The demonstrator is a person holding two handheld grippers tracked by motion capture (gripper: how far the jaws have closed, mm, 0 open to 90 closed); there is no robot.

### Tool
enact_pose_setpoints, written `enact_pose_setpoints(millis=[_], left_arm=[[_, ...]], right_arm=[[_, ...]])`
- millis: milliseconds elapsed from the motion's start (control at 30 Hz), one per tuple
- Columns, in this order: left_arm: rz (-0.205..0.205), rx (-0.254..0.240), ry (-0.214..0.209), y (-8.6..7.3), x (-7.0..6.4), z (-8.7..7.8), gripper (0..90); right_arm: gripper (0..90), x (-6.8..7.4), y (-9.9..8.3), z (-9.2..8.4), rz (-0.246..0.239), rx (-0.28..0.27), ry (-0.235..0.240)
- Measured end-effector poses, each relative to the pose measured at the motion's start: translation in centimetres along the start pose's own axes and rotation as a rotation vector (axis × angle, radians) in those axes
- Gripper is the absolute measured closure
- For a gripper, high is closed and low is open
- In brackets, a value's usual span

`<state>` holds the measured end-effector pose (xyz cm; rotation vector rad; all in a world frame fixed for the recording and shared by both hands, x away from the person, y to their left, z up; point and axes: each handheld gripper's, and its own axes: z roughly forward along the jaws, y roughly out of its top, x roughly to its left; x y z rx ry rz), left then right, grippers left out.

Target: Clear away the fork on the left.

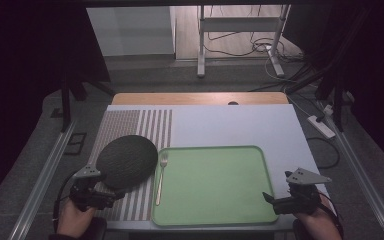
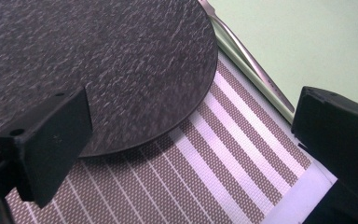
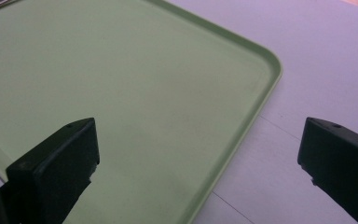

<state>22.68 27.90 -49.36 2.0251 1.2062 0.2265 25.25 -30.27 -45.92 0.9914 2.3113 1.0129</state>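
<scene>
From above, my left gripper sits low at the near edge of the dark round plate, jaws spread and empty; my right gripper rests beside the green tray's near right corner, also spread. A fork lies between plate and tray. Along my left jaws, the plate lies on a striped mat. Along my right jaws, the tray's bare floor lies ahead. I can read no writing.
</scene>
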Motion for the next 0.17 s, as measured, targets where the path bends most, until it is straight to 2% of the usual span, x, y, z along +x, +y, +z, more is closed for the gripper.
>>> enact_pose_setpoints(millis=[167], left_arm=[[-0.020, -0.015, -0.025, -0.13, 0.32, -0.14, 0.0]], right_arm=[[0.0, 0.02, -0.01, 0.01, -0.004, 0.001, 0.001]])
